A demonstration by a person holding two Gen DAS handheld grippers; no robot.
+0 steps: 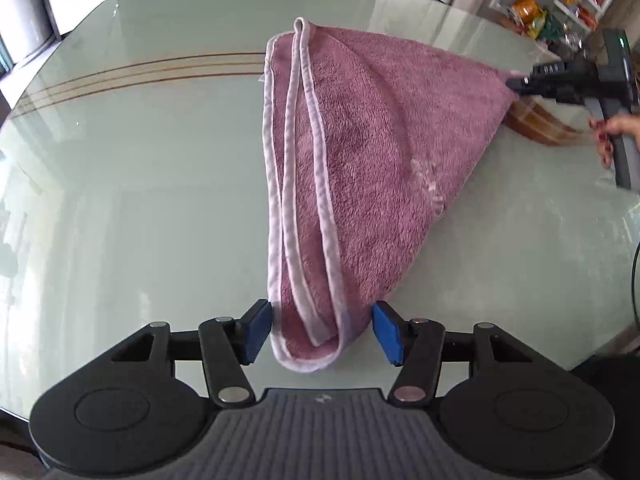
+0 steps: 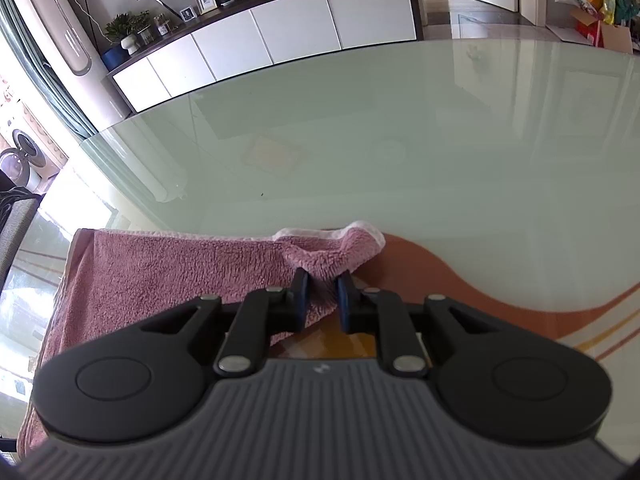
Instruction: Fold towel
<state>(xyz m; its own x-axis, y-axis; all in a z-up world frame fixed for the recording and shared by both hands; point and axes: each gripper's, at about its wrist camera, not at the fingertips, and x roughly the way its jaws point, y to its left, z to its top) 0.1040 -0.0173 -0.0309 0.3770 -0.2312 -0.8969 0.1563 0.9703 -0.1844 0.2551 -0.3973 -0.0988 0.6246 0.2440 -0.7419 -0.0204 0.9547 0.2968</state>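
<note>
Glass tabletop point(image 2: 440, 140) with orange stripes, white sideboard point(image 2: 280, 36) beyond its far edge, potted plants point(image 2: 124, 28) on top.

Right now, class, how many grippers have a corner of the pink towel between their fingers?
2. The left gripper straddles the towel near corner, unpinched; the right gripper clamps the far right corner.

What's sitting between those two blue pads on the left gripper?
The folded end of the pink towel lies between the left gripper's pads, which stand apart beside it; the left wrist view shows this.
</note>
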